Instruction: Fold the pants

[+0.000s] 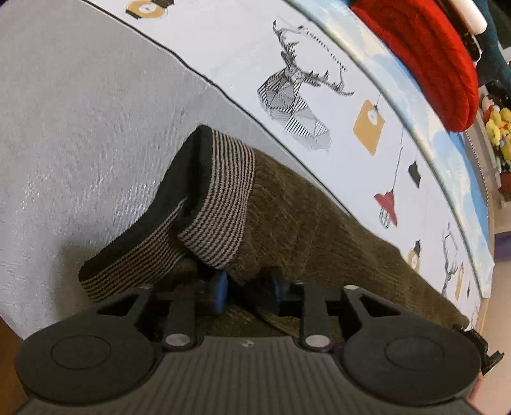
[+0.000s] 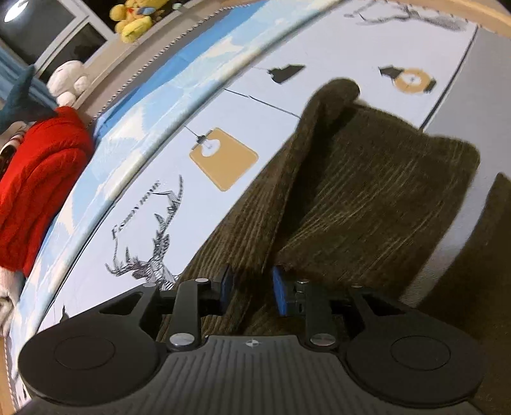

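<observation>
Pants of olive-brown corduroy lie on a bed sheet, grey on one part and white with printed deer and hanging lamps on the other. In the left wrist view the striped waistband with its black lining is folded up and open toward the grey part, while the corduroy runs off to the right along the black line that divides the two prints. The left gripper points down onto the cloth just below the waistband; its blue fingers stand a little apart with a ridge of corduroy between them, and whether they press on it cannot be told from here. A red quilted garment lies at the far edge of the bed, and yellow plush toys sit beyond it. In the right wrist view the pants are blurred; one fold of cloth stands up as a ridge toward the lamp prints, and a flatter panel spreads to the right onto the grey part. The right gripper hangs over this cloth with its blue fingers apart and corduroy in the gap, touching the right finger; a firm grip cannot be told. The red garment shows at left, with a yellow plush toy and a white one on the ledge behind the bed.
</observation>
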Demonstrator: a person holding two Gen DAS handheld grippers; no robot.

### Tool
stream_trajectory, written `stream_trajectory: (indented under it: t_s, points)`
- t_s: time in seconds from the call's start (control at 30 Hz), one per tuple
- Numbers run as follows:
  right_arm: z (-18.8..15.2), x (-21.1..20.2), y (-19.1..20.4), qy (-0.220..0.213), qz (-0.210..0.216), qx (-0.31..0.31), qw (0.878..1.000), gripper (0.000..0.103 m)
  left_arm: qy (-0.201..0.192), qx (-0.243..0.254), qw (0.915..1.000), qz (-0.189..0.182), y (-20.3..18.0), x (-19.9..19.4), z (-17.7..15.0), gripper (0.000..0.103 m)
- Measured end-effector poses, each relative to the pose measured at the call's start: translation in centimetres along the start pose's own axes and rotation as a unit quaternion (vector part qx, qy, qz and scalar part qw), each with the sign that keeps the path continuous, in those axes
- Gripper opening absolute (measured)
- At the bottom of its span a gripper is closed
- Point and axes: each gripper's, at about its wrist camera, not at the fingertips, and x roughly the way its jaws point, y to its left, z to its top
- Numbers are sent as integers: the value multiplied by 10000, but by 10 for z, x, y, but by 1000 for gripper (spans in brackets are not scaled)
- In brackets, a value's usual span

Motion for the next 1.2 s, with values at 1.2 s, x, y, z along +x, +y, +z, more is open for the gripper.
stream_trajectory:
  t_s: [1.2]
  points:
    - [-39, -193, -97, 362, 779, 1, 9963, 2, -1035, 1231, 9850, 623, 11, -73, -37, 10]
